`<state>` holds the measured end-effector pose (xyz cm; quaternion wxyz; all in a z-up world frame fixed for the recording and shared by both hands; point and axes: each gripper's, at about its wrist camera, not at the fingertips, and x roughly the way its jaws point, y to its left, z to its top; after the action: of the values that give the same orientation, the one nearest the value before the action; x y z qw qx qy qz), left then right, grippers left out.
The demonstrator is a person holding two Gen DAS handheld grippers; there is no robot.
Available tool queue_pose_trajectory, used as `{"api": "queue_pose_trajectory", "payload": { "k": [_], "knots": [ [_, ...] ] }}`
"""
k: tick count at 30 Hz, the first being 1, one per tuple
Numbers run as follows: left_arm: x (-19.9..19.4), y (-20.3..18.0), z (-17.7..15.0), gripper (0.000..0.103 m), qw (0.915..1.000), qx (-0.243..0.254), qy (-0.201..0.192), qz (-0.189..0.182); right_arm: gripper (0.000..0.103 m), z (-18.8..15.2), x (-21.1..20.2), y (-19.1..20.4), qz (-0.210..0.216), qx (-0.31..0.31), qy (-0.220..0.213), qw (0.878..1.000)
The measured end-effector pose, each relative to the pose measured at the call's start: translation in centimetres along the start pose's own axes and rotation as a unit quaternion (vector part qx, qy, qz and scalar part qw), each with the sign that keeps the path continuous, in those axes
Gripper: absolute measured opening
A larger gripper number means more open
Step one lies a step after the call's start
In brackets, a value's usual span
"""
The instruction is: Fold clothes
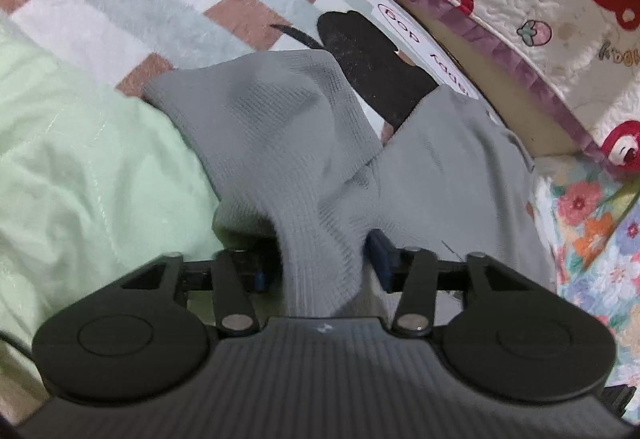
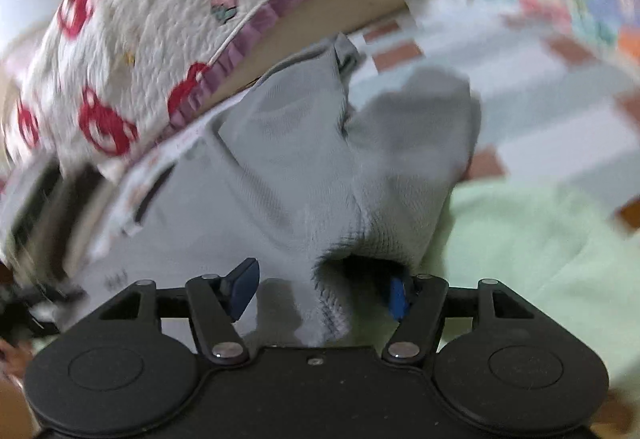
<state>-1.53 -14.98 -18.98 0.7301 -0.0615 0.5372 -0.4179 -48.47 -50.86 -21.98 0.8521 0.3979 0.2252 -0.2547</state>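
While clamped by left fingers [image 1: 320,259], one grey garment [image 1: 288,143]

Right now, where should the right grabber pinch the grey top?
Pinch the ribbed edge of the grey top, coming from the near side. That edge stands bunched between the open fingers of the right gripper, so closing straight on it should probably catch it.

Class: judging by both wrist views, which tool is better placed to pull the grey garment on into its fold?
Probably the left tool: it grips the grey garment. The right tool stands open.
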Motion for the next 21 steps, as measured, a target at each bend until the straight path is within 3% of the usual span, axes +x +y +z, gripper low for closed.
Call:
{"api": "queue_pose_trajectory", "payload": {
  "k": [1, 2, 4, 8, 11, 14, 17, 19, 21],
  "knots": [
    [-0.4, -1.1, 0.0, 0.004, 0.9993, 0.036, -0.009, 0.001, 0.033, 0.2, 0.4, 0.4, 0.011, -0.016, -0.002, 1.0],
    [-1.2, -2.5, -0.1, 0.004, 0.9965, 0.08, -0.025, 0.004, 0.012, 0.5, 0.7, 1.0, 0.021, -0.038, -0.004, 0.999],
    [-3.4, -4.4, 0.2, 0.004, 0.9909, 0.12, -0.061, 0.003, 0.011, 1.3, 0.5, 2.1, 0.048, -0.073, -0.023, 0.996],
    [-8.6, -5.4, 1.5, 0.004, 0.9882, 0.086, -0.119, -0.045, 0.011, 3.9, -4.7, 3.7, 0.122, -0.061, -0.075, 0.988],
    [-11.1, -6.3, 1.4, 0.004, 0.9831, 0.104, -0.142, -0.05, 0.011, 4.2, -8.6, 4.4, 0.154, -0.058, -0.09, 0.982],
    [-10.0, -6.2, 0.8, 0.005, 0.9866, 0.102, -0.119, -0.045, 0.011, 2.6, -9.4, 3.3, 0.136, -0.044, -0.07, 0.987],
    [-5.9, -5.9, 1.2, 0.005, 0.9925, 0.098, -0.07, -0.016, 0.011, 3.4, -5.2, 2.6, 0.085, -0.06, -0.028, 0.994],
    [-3.3, -7.1, 3.4, 0.005, 0.9899, 0.127, -0.061, 0.01, 0.011, 4.1, -2.3, 2.1, 0.05, -0.072, 0.001, 0.996],
    [-1.7, -8.5, 7.3, 0.004, 0.9866, 0.146, -0.068, 0.027, 0.01, 8.3, 2.0, 3.5, 0.03, -0.092, 0.015, 0.995]
  ]
}}
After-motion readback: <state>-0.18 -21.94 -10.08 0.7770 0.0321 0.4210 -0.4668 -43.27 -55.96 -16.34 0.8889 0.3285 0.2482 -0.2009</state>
